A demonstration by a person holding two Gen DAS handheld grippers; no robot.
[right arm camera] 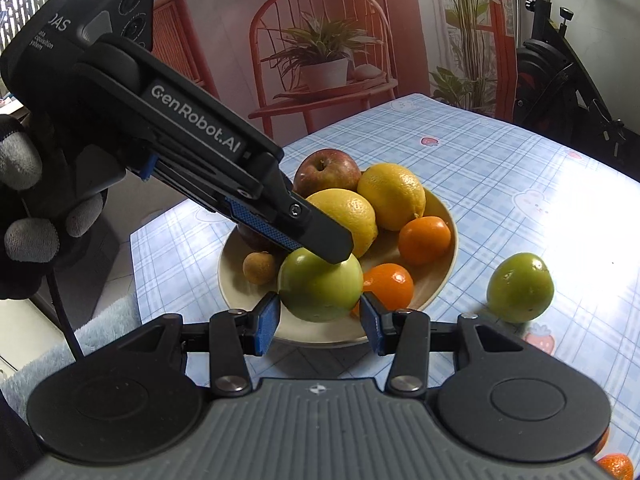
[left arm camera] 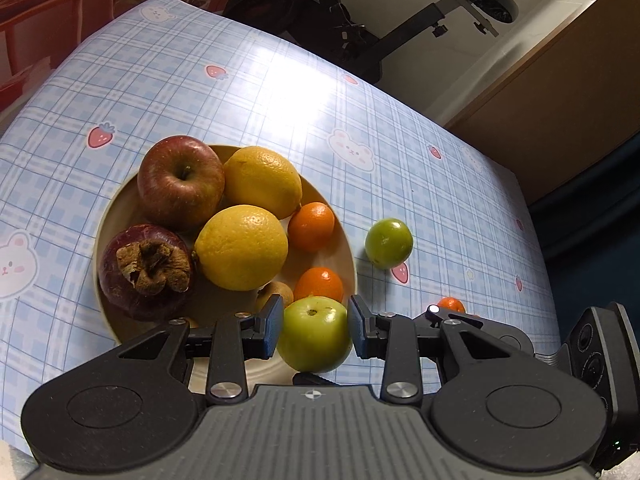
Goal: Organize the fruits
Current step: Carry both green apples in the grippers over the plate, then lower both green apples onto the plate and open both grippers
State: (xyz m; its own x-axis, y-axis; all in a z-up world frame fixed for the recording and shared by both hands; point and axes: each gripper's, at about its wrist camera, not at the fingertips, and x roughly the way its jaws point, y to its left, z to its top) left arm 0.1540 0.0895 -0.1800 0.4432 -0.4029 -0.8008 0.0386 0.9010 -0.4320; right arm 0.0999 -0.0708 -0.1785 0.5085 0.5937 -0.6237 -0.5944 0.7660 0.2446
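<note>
As seen from the left wrist, the left tool (left arm camera: 315,330) is clamped on a green apple (left arm camera: 314,334), one blue pad on each flank, over the near right rim of the tan plate (left arm camera: 110,216). Plate contents: red apple (left arm camera: 181,182), two lemons (left arm camera: 262,182) (left arm camera: 242,247), a dark mangosteen (left arm camera: 144,272), two small oranges (left arm camera: 311,227) (left arm camera: 319,283), and one small brown fruit (left arm camera: 276,292) just behind the left pad. Off the plate: a loose green fruit (left arm camera: 388,243) near its right rim, and a small orange on the cloth (left arm camera: 451,304), partly hidden by the tool's linkage. The checked counter (left arm camera: 248,80) lies bare beyond and to the right of the plate; its far edge runs diagonally from upper left to right, and the right edge drops to dark floor. The right tool's body (left arm camera: 600,352) sits at the frame's right edge, close beside. From the right wrist, the right tool (right arm camera: 320,326) has its pads standing apart and pressing on nothing; the green apple (right arm camera: 320,290) shows in the gap beyond them. The left tool (right arm camera: 320,248) slants in from the upper left, one finger lying over the apple's top, carried by a gloved hand (right arm camera: 24,216). The plate (right arm camera: 446,264) stands close to the counter's left edge (right arm camera: 138,264), with little cloth to spare on that side. The loose green fruit (right arm camera: 520,288) lies right of the plate, with open cloth behind it; an orange (right arm camera: 616,466) shows at the bottom right corner.
</note>
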